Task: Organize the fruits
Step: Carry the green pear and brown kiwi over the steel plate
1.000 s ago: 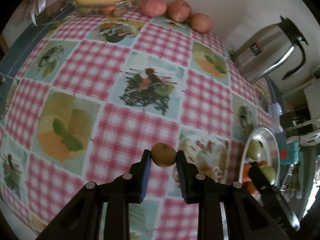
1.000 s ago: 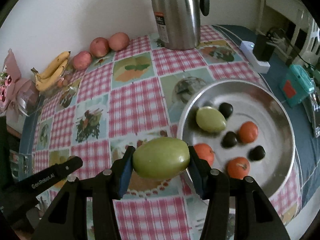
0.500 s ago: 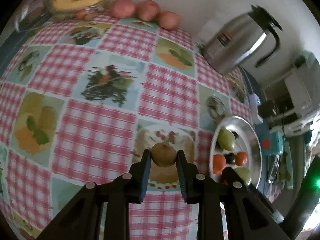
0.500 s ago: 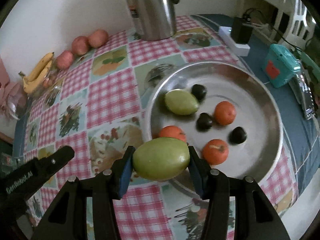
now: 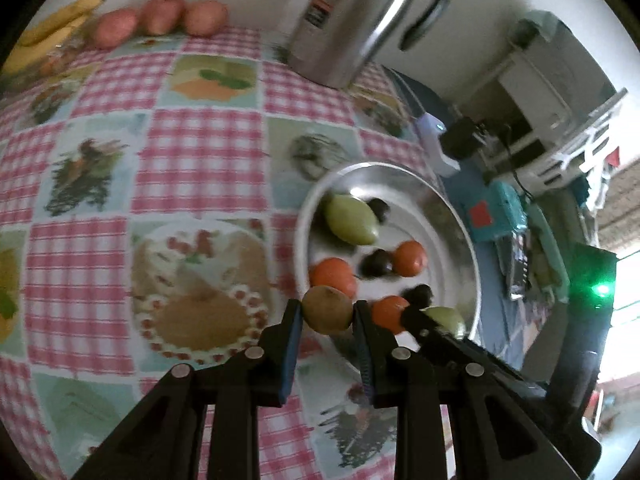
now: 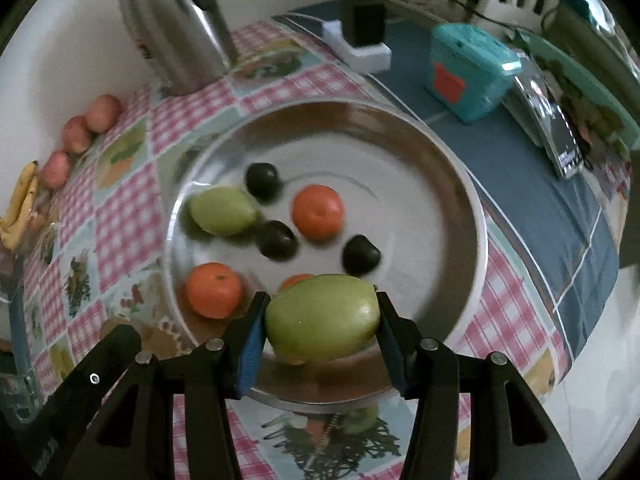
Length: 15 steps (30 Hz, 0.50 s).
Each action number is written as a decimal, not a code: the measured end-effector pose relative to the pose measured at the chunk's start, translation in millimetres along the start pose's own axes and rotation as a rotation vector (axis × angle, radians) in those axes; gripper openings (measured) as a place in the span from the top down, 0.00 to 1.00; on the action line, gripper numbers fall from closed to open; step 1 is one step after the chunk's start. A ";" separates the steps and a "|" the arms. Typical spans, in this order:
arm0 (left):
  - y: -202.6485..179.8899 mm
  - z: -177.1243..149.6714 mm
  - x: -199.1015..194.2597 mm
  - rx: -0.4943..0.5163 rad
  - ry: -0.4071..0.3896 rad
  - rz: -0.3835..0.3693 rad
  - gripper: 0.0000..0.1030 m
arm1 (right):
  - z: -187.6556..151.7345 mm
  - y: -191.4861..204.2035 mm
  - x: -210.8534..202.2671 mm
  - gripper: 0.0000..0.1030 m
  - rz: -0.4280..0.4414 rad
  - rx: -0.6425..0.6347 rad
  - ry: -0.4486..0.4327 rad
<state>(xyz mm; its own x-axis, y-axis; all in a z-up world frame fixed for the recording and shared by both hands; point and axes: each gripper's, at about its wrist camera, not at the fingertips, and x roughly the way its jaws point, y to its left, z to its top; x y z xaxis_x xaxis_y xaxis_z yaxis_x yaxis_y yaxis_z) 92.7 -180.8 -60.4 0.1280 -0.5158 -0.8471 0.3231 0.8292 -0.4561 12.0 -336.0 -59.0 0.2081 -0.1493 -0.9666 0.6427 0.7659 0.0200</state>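
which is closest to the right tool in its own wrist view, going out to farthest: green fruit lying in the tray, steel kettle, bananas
From the right tool, which grips a green fruit:
1. Green fruit lying in the tray, on the tray's left side.
2. Steel kettle, beyond the tray's far rim, upper left.
3. Bananas, at the table's far left edge by the wall.

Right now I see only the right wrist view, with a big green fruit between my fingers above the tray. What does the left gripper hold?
Observer: The left gripper is shut on a small brownish fruit, round like a kiwi.
Operator: Is it over the tray?
Observer: In the left wrist view it hangs at the near rim of the metal tray, in front of an orange fruit.
Operator: One orange fruit is almost hidden from me. How many are there?
Observer: Three. The left view shows the third orange fruit next to the big green fruit.
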 end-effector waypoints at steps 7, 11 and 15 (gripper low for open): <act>-9.3 0.6 18.4 0.041 0.017 -0.031 0.74 | -4.9 -11.0 11.3 0.48 0.009 0.034 0.048; -11.9 0.1 20.3 0.053 0.021 -0.039 0.74 | -7.0 -16.6 11.8 0.48 0.025 0.054 0.057; -13.5 0.1 22.3 0.057 0.025 -0.043 0.74 | -9.3 -19.1 10.8 0.48 0.028 0.062 0.058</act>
<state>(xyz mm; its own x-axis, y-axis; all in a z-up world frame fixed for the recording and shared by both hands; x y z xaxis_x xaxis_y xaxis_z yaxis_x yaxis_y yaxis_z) 91.3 -203.5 -73.1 0.0896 -0.5443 -0.8341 0.3810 0.7925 -0.4762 -5.0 -346.4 -72.2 0.1847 -0.0908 -0.9786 0.6819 0.7289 0.0611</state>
